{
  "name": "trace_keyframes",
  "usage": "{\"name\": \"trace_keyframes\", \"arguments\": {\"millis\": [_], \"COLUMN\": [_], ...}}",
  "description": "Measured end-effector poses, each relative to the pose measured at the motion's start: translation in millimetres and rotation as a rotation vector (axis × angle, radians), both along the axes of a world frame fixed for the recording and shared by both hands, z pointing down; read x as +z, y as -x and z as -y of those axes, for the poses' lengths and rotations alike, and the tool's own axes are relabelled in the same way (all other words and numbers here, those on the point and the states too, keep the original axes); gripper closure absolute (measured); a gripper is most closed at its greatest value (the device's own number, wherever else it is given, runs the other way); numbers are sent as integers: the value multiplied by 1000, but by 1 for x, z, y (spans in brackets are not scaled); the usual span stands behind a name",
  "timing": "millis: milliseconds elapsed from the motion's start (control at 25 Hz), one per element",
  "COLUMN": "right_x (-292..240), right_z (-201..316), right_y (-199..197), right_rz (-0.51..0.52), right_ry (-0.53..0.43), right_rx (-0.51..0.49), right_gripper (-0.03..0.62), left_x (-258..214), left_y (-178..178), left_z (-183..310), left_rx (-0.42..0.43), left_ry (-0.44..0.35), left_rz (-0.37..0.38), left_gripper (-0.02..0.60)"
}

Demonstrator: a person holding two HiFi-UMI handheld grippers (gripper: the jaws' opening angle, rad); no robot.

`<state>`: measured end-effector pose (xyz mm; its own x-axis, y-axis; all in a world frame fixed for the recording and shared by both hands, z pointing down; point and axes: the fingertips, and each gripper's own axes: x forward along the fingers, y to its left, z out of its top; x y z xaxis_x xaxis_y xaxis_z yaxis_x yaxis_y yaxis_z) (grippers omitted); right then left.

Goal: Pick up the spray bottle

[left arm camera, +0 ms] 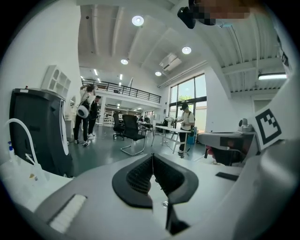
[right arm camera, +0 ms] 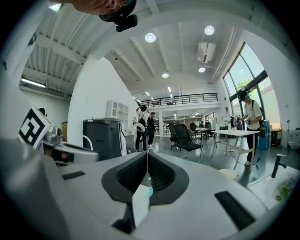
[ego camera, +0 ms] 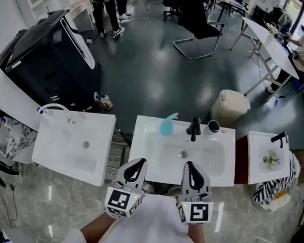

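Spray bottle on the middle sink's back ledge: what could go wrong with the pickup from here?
1. The left gripper and right gripper are both shut and short of the spray bottle; arriving shut would push it, not grasp it.
2. It stands on the narrow back ledge of the sink; a nudge could tip it off the back or into the basin.
3. The black faucet stands close beside it and may crowd the right gripper.

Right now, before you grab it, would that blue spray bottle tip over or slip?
It probably tips easily: the spray bottle looks small and seems to stand on the back rim of the sink, its nozzle poking sideways. It looks like plastic, so it is likely light. Its smooth sides, so near a basin, may be slippery.
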<state>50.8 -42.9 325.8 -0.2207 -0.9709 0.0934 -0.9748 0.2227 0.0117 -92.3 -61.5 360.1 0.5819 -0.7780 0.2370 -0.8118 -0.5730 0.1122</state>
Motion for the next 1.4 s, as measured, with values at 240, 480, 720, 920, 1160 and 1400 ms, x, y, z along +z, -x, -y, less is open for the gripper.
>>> {"name": "trace_keyframes", "arguments": {"millis": [240, 480, 720, 920, 1160, 1400], "right_x": [2, 10, 26, 36, 57, 87], "right_z": [16, 22, 31, 46, 74, 96], "right_y": [-9, -7, -10, -10, -18, -24], "right_rz": [18, 23, 15, 4, -11, -5], "right_ry": [32, 41, 69, 89, 97, 147], "right_rx": [-8, -18, -16, -22, -27, -41], "right_gripper": [588, 588, 588, 588, 588, 588], "left_x": [-4, 7, 19, 41, 62, 86], "left_y": [-7, -6, -3, -6, -26, -43], "left_z": [15, 21, 34, 54, 84, 110], "left_rx": [2, -3, -25, -18, 19, 40], "left_ry": [15, 25, 31, 49, 21, 34], "left_rz": [-1, 21, 30, 51, 61, 46], "left_gripper": [575, 575, 574, 572, 488, 425]}}
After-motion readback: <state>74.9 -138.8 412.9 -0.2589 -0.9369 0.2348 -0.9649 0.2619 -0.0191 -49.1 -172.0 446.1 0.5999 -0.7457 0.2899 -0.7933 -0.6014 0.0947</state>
